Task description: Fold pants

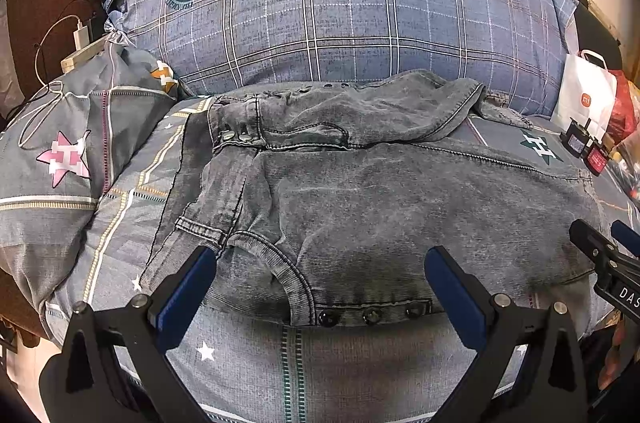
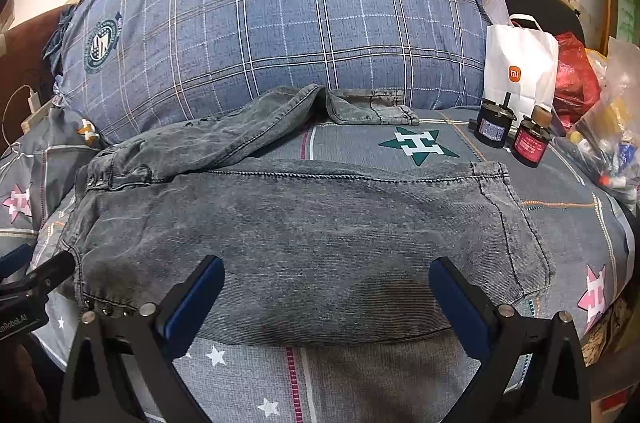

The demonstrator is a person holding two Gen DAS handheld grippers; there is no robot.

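Blue fingers point(image 1: 188, 287) of the left hand-held gripper point(image 1: 320, 287) are spread wide and hold nothing, just above the near edge of the grey pants point(image 1: 380, 207). They lie on the bed point(image 1: 248, 355), one part folded over on top. A white paper bag point(image 1: 586, 95) stands far right; I cannot see inside it.

From the right side, the right hand-held gripper point(image 2: 326, 297) is spread wide too, over the pants point(image 2: 304, 243). Behind them sits a big checked pillow point(image 2: 280, 23). Two small jars point(image 2: 510, 135) stand before the white bag point(image 2: 520, 67), and a clear bag point(image 2: 612, 127) holds small things.

Left gripper point(image 1: 320, 287) fingers point(image 1: 188, 287) apart over grey pants point(image 1: 400, 207)
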